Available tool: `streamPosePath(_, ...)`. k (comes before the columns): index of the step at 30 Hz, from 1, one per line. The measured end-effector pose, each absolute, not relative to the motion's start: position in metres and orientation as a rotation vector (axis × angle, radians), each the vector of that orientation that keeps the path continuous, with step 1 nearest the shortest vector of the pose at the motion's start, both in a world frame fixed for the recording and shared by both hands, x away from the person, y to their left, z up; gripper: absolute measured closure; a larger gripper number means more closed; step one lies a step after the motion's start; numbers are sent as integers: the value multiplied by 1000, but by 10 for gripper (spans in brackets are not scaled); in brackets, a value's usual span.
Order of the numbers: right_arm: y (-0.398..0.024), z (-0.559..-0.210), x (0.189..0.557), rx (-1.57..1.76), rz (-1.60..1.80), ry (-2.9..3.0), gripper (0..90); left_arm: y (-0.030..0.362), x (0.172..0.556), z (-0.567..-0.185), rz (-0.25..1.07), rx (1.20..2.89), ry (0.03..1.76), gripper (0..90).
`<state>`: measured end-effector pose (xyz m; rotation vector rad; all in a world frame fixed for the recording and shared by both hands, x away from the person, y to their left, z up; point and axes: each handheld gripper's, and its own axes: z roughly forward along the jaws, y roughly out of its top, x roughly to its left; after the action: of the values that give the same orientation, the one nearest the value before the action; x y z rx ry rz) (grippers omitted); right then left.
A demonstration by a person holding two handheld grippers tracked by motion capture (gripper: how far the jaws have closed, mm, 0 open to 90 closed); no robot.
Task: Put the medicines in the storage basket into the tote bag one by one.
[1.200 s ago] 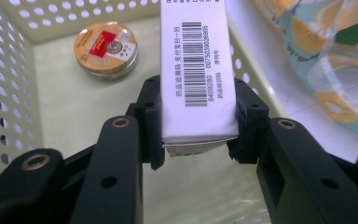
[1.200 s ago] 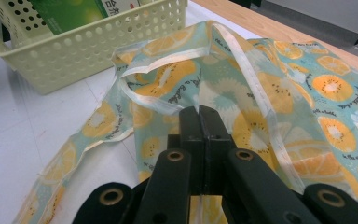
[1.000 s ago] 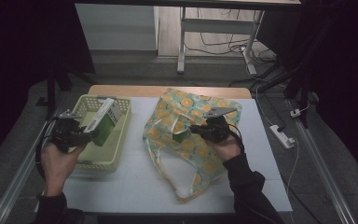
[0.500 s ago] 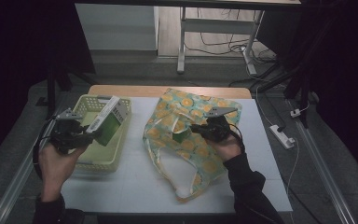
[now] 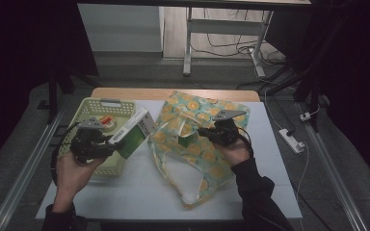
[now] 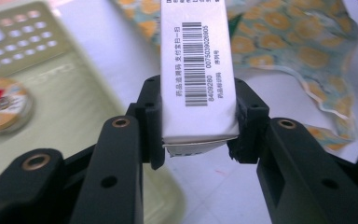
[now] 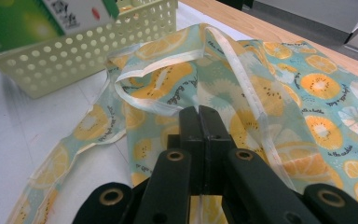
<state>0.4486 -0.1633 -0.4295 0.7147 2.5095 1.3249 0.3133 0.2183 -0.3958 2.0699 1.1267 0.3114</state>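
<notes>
Left gripper (image 5: 107, 144) fingers clamp a green box (image 5: 134, 134) above basket (image 5: 92, 105); right gripper (image 5: 203, 132), fingers closed, pinches fruit-print bag (image 5: 207, 163) on surface.

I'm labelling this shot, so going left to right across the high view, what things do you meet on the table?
Left gripper → yellow-green basket → green and white box held in the left gripper's jaws → fruit-print bag → right gripper → white power strip beside the table.

The table (image 5: 139, 192) had a white top with a wooden far edge. On it lay a yellow basket (image 5: 92, 107) and a fruit-print bag (image 5: 207, 163)
</notes>
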Motion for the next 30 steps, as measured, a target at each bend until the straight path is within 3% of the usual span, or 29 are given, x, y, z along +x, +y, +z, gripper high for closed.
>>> streamPosePath(12,-166,-429,450,724,1328,2500,898,187,313,-403,180,2135,1001,623)
streamPosePath(30,-164,-426,447,711,1339,2487,898,136,327,-433,88,2221,917,622)
